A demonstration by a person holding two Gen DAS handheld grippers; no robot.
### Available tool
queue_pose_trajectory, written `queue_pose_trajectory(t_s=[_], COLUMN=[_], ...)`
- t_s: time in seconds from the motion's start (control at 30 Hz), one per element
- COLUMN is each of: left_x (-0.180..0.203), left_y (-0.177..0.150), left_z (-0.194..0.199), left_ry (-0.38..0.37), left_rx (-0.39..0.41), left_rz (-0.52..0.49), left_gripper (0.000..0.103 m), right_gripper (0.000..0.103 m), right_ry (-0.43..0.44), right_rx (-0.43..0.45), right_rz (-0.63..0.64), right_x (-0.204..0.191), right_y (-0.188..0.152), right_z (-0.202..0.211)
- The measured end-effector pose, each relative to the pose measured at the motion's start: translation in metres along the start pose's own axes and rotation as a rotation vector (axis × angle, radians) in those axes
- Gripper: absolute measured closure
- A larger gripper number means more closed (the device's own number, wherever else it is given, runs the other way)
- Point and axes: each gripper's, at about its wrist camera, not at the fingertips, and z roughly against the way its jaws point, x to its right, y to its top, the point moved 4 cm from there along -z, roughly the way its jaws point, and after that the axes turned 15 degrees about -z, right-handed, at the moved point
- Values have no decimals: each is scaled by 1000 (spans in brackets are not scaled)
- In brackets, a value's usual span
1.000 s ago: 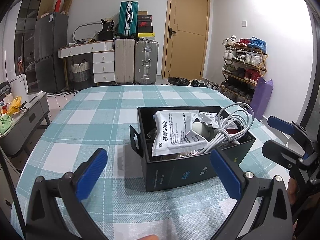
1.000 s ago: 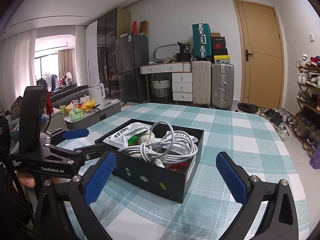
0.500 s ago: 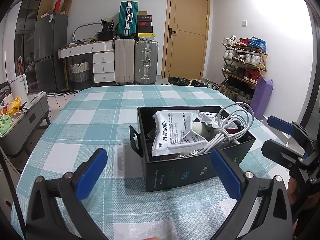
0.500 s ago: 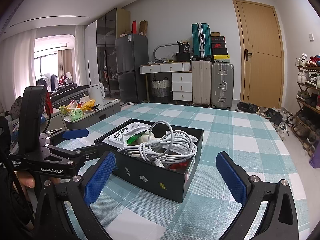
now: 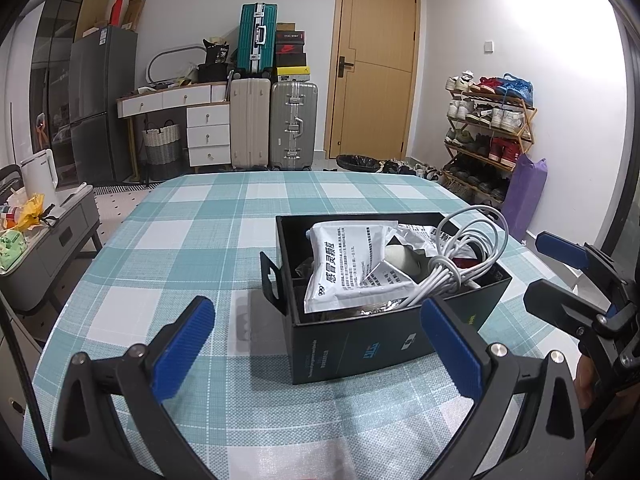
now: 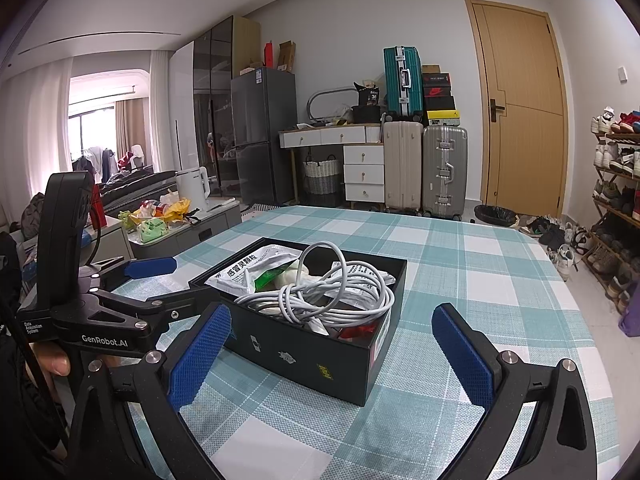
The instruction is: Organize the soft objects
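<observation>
— Black box (image 5: pixel 360 344) on the checked table (image 5: pixel 160 240): white cable (image 6: pixel 320 296) and pouch (image 5: pixel 344 264) lie inside.
— Left gripper (image 5: pixel 320 344), right gripper (image 6: pixel 332 348)?
— Both spread wide, empty, just before the box. Loaded or awaiting unpacking, unclear.

White walls, wooden door (image 5: pixel 374 64) far right — suitcases (image 5: pixel 276 120) beside it, shoe rack (image 5: pixel 488 136) right, grey fridge (image 5: pixel 102 100) far left.

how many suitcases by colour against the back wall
teal suitcase: 1
beige suitcase: 1
silver suitcase: 1
total: 3
</observation>
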Motion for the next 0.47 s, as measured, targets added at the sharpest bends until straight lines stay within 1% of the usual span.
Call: queue_pose_trajectory(t_s=[0.47], left_x=[-2], left_y=[0], left_z=[1], left_ry=[6], left_rx=[2], left_rz=[1], left_gripper=[0], right_gripper=[1], right_ry=[0], right_rx=[-1], right_rz=[0], right_x=[0], right_y=[0], right_z=[0])
